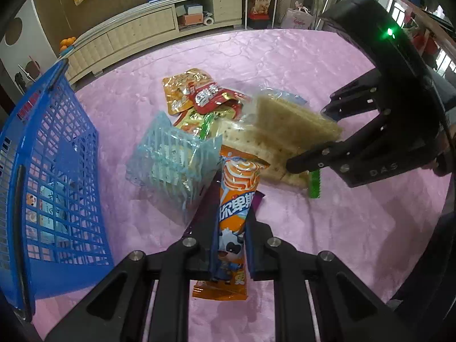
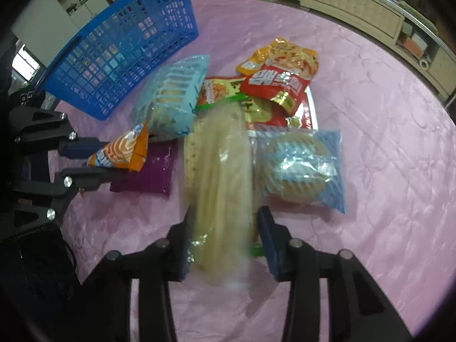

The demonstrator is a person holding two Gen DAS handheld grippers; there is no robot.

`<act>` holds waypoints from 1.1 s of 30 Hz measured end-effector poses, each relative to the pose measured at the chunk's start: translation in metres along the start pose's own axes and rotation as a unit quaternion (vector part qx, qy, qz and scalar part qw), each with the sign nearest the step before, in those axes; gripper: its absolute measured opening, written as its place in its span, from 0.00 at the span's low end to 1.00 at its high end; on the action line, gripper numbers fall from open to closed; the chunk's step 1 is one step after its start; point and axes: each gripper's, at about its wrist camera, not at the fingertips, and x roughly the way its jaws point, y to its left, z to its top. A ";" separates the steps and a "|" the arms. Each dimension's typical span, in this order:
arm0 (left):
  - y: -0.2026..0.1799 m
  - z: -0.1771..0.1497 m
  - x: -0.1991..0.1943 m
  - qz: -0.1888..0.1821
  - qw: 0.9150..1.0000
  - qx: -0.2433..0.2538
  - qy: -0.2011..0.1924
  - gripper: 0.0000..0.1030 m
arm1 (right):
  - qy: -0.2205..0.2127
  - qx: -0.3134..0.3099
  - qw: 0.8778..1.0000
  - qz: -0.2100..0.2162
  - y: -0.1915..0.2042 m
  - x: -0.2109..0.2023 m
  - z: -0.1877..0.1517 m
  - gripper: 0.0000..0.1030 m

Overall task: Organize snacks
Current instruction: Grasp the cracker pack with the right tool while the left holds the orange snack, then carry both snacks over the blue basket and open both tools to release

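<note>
My left gripper (image 1: pixel 230 225) is shut on an orange snack packet with a cow on it (image 1: pixel 235 199); it also shows in the right wrist view (image 2: pixel 119 151). My right gripper (image 2: pixel 225 222) is shut on a clear pack of crackers (image 2: pixel 219 176), held tilted above the pile; the same pack shows in the left wrist view (image 1: pixel 287 125). A blue basket (image 1: pixel 48 176) stands at the left, with packets inside. On the pink cloth lie a light-blue striped packet (image 1: pixel 173 162), a red packet (image 1: pixel 213 99), an orange-gold packet (image 1: pixel 182 85) and a purple packet (image 2: pixel 151 171).
A second blue striped packet (image 2: pixel 305 168) lies right of the crackers. The pink table (image 1: pixel 327 228) has bare cloth at the right and front. A low cabinet (image 1: pixel 159 25) stands beyond the table's far edge.
</note>
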 end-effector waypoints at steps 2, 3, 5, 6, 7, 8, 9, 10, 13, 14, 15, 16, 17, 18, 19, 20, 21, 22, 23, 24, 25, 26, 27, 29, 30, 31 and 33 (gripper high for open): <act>-0.002 0.001 -0.007 -0.001 1.000 0.001 -0.007 0.14 | -0.005 0.012 1.000 -0.003 0.002 -0.006 -0.002 0.30; -0.002 0.001 -0.009 -0.002 1.000 0.000 -0.009 0.14 | -0.009 0.015 1.000 -0.009 0.004 -0.010 -0.004 0.28; -0.002 0.002 -0.017 -0.007 1.000 -0.006 -0.018 0.14 | -0.010 0.012 0.999 -0.030 0.010 -0.015 -0.009 0.20; -0.001 0.002 -0.022 -0.009 1.000 -0.010 -0.021 0.14 | -0.009 0.014 0.999 -0.033 0.013 -0.018 -0.011 0.18; -0.001 0.003 -0.027 -0.012 0.999 -0.014 -0.025 0.14 | -0.010 0.016 0.999 -0.037 0.017 -0.021 -0.013 0.18; -0.001 0.002 -0.034 -0.016 0.999 -0.017 -0.030 0.14 | -0.012 0.018 0.999 -0.039 0.020 -0.025 -0.015 0.18; -0.001 0.001 -0.037 -0.017 0.999 -0.017 -0.033 0.14 | -0.017 0.019 0.999 -0.044 0.026 -0.031 -0.017 0.18; -0.002 0.000 -0.044 -0.017 0.999 -0.015 -0.039 0.14 | -0.020 0.020 0.998 -0.047 0.031 -0.037 -0.019 0.18; -0.004 -0.003 -0.062 -0.015 0.998 -0.010 -0.053 0.14 | -0.025 0.019 0.998 -0.058 0.047 -0.055 -0.021 0.18; -0.004 -0.005 -0.068 -0.015 0.998 -0.010 -0.058 0.14 | -0.028 0.018 0.998 -0.061 0.055 -0.061 -0.021 0.18; -0.003 -0.007 -0.077 -0.015 0.998 -0.011 -0.066 0.14 | -0.034 0.016 0.997 -0.067 0.061 -0.072 -0.022 0.18; -0.002 -0.008 -0.084 -0.015 0.997 -0.011 -0.072 0.14 | -0.037 0.015 0.997 -0.069 0.066 -0.078 -0.021 0.18; -0.003 -0.009 -0.089 -0.015 0.997 -0.011 -0.076 0.14 | -0.040 0.014 0.997 -0.071 0.071 -0.085 -0.021 0.18; -0.002 -0.011 -0.099 -0.012 0.996 -0.011 -0.084 0.14 | -0.048 0.011 0.996 -0.075 0.079 -0.094 -0.020 0.18; -0.001 -0.013 -0.105 -0.011 0.996 -0.011 -0.090 0.14 | -0.053 0.009 0.996 -0.077 0.086 -0.101 -0.018 0.18; 0.002 -0.015 -0.114 -0.012 0.995 -0.013 -0.098 0.14 | -0.057 0.008 0.995 -0.078 0.093 -0.106 -0.016 0.18; 0.005 -0.016 -0.122 -0.011 0.994 -0.015 -0.105 0.14 | -0.063 0.005 0.995 -0.080 0.100 -0.117 -0.014 0.18; 0.008 -0.018 -0.128 -0.011 0.994 -0.018 -0.111 0.14 | -0.068 0.003 0.994 -0.084 0.107 -0.122 -0.013 0.18; 0.011 -0.019 -0.134 -0.011 0.993 -0.020 -0.117 0.14 | -0.072 0.000 0.994 -0.085 0.114 -0.125 -0.010 0.18; 0.016 -0.021 -0.144 -0.010 0.992 -0.023 -0.125 0.14 | -0.075 -0.003 0.993 -0.086 0.124 -0.129 -0.005 0.18; 0.019 -0.022 -0.150 -0.009 0.991 -0.025 -0.131 0.14 | -0.079 -0.008 0.993 -0.090 0.132 -0.133 -0.002 0.18; 0.025 -0.024 -0.158 -0.006 0.990 -0.026 -0.138 0.14 | -0.081 -0.011 0.992 -0.093 0.138 -0.134 0.003 0.18; 0.030 -0.026 -0.166 -0.003 0.989 -0.028 -0.145 0.14 | -0.085 -0.017 0.991 -0.098 0.148 -0.138 0.007 0.18; 0.038 -0.032 -0.179 0.001 0.988 -0.034 -0.154 0.14 | -0.094 -0.023 0.990 -0.103 0.159 -0.142 0.015 0.18; 0.044 -0.034 -0.185 0.002 0.987 -0.037 -0.158 0.14 | -0.101 -0.023 0.989 -0.101 0.164 -0.146 0.018 0.18; 0.052 -0.036 -0.191 0.004 0.986 -0.039 -0.162 0.14 | -0.105 -0.020 0.989 -0.099 0.167 -0.146 0.023 0.18; 0.064 -0.038 -0.200 0.012 0.985 -0.042 -0.168 0.14 | -0.112 -0.013 0.989 -0.098 0.177 -0.149 0.032 0.18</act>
